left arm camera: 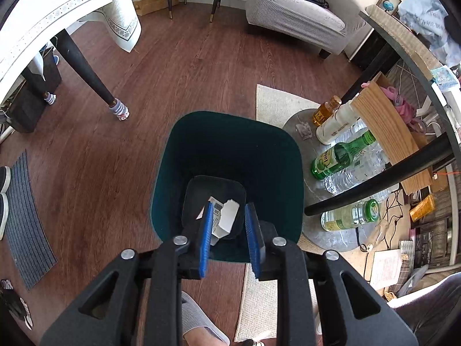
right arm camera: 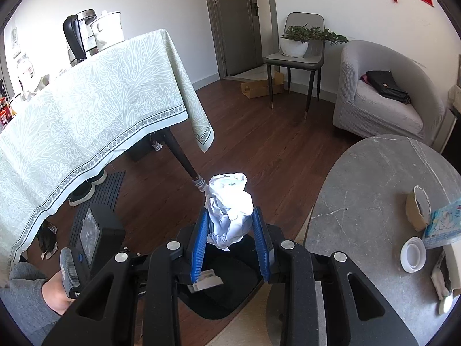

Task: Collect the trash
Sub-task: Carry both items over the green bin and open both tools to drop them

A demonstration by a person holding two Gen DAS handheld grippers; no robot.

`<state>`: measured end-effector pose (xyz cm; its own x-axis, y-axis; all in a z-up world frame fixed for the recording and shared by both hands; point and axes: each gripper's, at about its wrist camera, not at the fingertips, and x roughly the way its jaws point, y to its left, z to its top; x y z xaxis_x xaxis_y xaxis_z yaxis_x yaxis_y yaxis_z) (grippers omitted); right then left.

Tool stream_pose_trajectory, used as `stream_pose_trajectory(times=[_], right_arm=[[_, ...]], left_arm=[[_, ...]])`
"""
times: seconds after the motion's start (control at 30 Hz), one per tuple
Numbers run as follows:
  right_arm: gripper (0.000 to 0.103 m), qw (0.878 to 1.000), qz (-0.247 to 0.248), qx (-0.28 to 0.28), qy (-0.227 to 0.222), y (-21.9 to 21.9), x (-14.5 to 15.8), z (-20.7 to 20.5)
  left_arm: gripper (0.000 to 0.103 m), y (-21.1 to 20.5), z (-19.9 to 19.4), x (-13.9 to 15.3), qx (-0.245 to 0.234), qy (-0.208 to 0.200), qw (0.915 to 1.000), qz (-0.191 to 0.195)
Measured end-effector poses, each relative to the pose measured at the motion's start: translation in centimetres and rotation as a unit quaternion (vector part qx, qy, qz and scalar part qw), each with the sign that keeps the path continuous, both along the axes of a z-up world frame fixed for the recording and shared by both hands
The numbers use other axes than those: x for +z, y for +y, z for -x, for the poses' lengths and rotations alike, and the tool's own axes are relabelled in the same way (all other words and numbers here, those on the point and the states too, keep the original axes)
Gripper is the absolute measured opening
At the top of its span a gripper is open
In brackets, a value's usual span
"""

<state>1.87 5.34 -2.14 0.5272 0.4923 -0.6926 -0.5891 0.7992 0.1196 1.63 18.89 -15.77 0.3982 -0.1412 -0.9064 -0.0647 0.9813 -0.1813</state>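
Note:
A dark green trash bin (left arm camera: pixel 201 144) stands on the wood floor below my left gripper (left arm camera: pixel 229 219), which is open and empty right above the bin's mouth. White paper and card scraps (left arm camera: pixel 227 216) lie on the bin's bottom. My right gripper (right arm camera: pixel 230 225) is shut on a crumpled white paper ball (right arm camera: pixel 229 207) and holds it over the bin (right arm camera: pixel 239 294), whose scraps (right arm camera: pixel 209 281) show below the fingers. The left gripper's body (right arm camera: pixel 95 230) appears at the lower left of the right wrist view.
A round grey marble table (right arm camera: pixel 374 178) on the right carries a torn cardboard piece (right arm camera: pixel 416 210), a white lid (right arm camera: pixel 413 255) and a tissue pack (right arm camera: pixel 443 225). Bottles (left arm camera: pixel 340 158) lie beneath it. A clothed dining table (right arm camera: pixel 86 109), chair (right arm camera: pixel 296 54) and armchair (right arm camera: pixel 383 92) stand around.

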Motion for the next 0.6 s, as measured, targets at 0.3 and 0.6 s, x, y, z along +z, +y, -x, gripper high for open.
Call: stream_pose_trajectory(times=[0.3, 0.6], right_arm=[[0.031, 0.999, 0.022, 0.011, 0.021, 2.4, -2.4, -0.5], [0.031, 0.996, 0.063, 0.026, 0.063, 5.1, -6.7, -1.0]], left_arm=[[0.028, 1.2, 1.1, 3.9, 0.007, -0.057, 0.9983, -0.003], [0.018, 1.2, 2.0, 8.6, -0.005, -0.114, 0.9935, -0.002]])
